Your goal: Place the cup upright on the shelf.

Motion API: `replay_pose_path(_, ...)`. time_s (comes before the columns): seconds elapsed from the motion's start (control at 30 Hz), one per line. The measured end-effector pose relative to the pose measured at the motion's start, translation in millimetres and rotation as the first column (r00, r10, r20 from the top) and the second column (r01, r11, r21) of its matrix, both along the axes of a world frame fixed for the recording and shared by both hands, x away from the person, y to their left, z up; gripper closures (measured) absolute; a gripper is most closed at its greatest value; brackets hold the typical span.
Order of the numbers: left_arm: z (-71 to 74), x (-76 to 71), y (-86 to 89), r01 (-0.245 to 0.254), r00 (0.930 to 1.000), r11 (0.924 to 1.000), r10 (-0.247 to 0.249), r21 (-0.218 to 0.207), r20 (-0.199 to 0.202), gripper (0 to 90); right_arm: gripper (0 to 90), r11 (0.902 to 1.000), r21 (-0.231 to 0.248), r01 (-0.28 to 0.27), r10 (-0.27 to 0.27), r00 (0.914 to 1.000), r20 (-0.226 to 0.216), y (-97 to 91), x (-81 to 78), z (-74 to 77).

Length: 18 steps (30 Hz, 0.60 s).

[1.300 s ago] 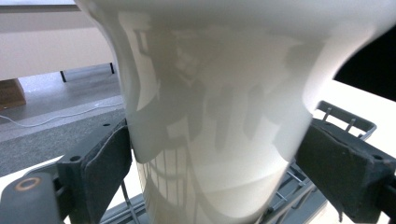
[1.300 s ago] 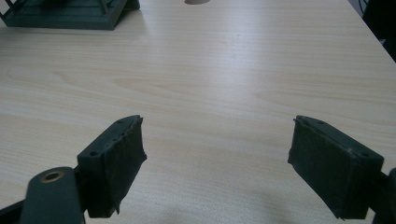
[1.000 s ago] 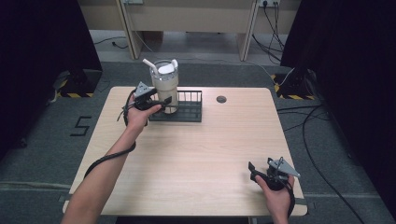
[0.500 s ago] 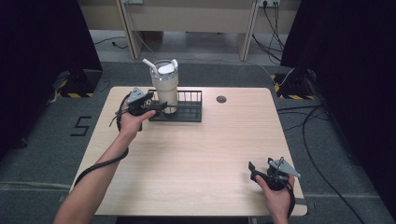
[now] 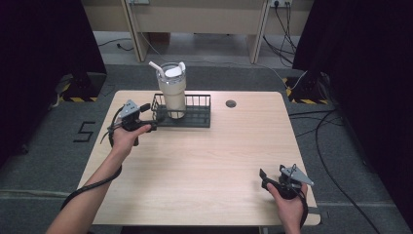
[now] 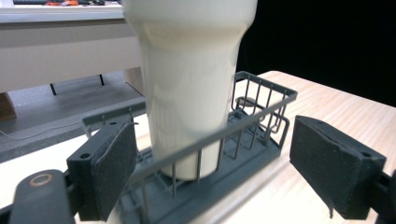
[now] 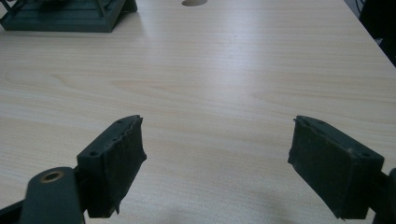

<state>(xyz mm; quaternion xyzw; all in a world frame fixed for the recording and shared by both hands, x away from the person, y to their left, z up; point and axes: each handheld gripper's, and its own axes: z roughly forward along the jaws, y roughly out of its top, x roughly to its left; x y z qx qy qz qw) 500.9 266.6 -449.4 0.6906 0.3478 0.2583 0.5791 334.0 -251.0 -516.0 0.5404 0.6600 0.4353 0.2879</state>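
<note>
The counter (image 5: pixel 204 161) is a pale wood top, and the rack (image 5: pixel 195 117) serves as the landmark: a dark wire basket standing at the counter's far edge, left of its middle. Inside the rack, at its left end, stands the cup (image 5: pixel 173 90), a tall cream tumbler with a lid and a white straw, upright, its base resting on the rack's floor and its body rising well above the wire rim. In the left gripper view the cup (image 6: pixel 191 88) stands just behind the rack's near wall (image 6: pixel 224 140). The left tongs (image 5: pixel 148 117) are just beside the rack's left end, held low over the counter and pointing at it; their jaws stand wide apart, gripping nothing, and in the left gripper view the left pad (image 6: pixel 114 172) lies against or just in front of the rack's wires, though I cannot tell whether they touch. The right tongs (image 5: pixel 265 178) are well apart from the rack, near the counter's near right corner, jaws also spread wide and empty over bare wood. A small round hole (image 5: pixel 231 103) sits in the counter just right of the rack.
</note>
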Motion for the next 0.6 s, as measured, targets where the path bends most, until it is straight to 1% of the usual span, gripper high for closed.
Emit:
replay_pose_path(0.07, -3.0, -6.4, 4.9, -0.001, 1.0, 1.0, 0.001, -0.002, -0.001, 14.4, 17.8, 0.9999, -0.011, -0.004, 0.004, 1.0, 0.006, -0.8, 0.3, -0.1)
replay_pose_path(0.17, -7.0, -16.2, 12.0, -0.005, 1.0, 1.0, 0.005, -0.005, -0.001, 14.4, 17.9, 1.0, -0.005, 0.0, 0.0, 1.0, 0.002, 0.3, -0.1, 0.0)
replay_pose_path(0.33, -13.2, -32.7, 22.7, -0.011, 0.9999, 0.9999, 0.011, -0.008, 0.002, 14.4, 17.9, 0.9997, -0.024, -0.004, 0.005, 0.9999, 0.012, -0.7, 0.5, 0.0)
replay_pose_path(0.4, -16.0, -39.2, 26.7, -0.011, 0.9999, 0.9999, 0.011, -0.006, 0.003, 14.4, 17.9, 0.9997, -0.025, -0.004, 0.005, 0.9999, 0.012, -0.6, 0.4, 0.0)
replay_pose_path(0.47, -19.0, -45.8, 30.5, -0.015, 0.9999, 0.9999, 0.015, -0.007, 0.004, 14.4, 17.9, 0.9999, -0.015, -0.001, 0.001, 1.0, 0.006, 0.2, 0.0, 0.0)
replay_pose_path(0.53, -22.5, -52.4, 34.4, -0.019, 0.9998, 0.9998, 0.019, -0.009, 0.002, 14.4, 17.9, 0.9997, -0.025, -0.003, 0.003, 1.0, 0.009, -0.3, 0.3, 0.1)
replay_pose_path(0.57, -24.5, -55.6, 36.3, -0.021, 0.9998, 0.9997, 0.021, -0.01, 0.001, 14.4, 17.9, 0.9999, -0.015, -0.001, 0.001, 1.0, 0.005, 0.5, 0.0, 0.0)
replay_pose_path(0.6, -26.7, -58.7, 38.2, -0.022, 0.9997, 0.9997, 0.022, -0.01, -0.001, 14.4, 17.9, 0.9999, -0.016, -0.001, 0.001, 1.0, 0.005, 0.5, 0.0, 0.0)
